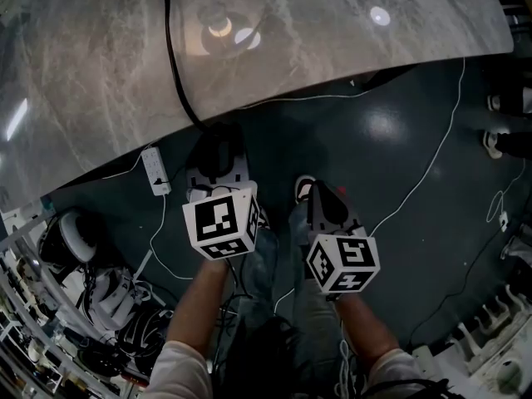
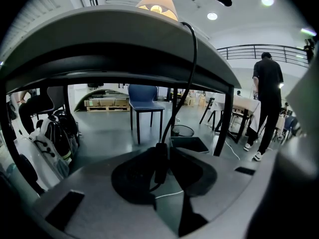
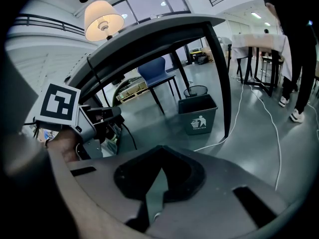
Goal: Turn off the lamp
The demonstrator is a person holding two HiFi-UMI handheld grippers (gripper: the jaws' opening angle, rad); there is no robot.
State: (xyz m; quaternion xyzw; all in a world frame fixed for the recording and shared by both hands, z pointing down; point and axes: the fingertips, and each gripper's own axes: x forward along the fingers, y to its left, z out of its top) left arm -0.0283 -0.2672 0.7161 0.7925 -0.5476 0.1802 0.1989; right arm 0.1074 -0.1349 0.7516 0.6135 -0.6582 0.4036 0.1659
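Note:
The lamp (image 1: pixel 220 27) stands lit on the marble table (image 1: pixel 349 48); its shade also glows in the left gripper view (image 2: pixel 157 5) and the right gripper view (image 3: pixel 103 16). Its black cord (image 1: pixel 176 73) drops over the table's edge. Under the table my left gripper (image 1: pixel 218 144) holds the cord's black inline switch (image 2: pixel 160 166). The two pads of the left gripper (image 2: pixel 162 158) sit tight against the switch's sides. My right gripper (image 1: pixel 320 194) hangs beside it, shut and empty (image 3: pixel 160 166), and looks at the left gripper (image 3: pixel 94 118).
A white power strip (image 1: pixel 155 170) and thin white cables (image 1: pixel 432 156) lie on the dark floor. Bags (image 1: pixel 91 281) pile up at the left. A grey bin (image 3: pixel 198 116), a blue chair (image 2: pixel 144 98), the table leg (image 3: pixel 219 78) and a standing person (image 2: pixel 266 103) are nearby.

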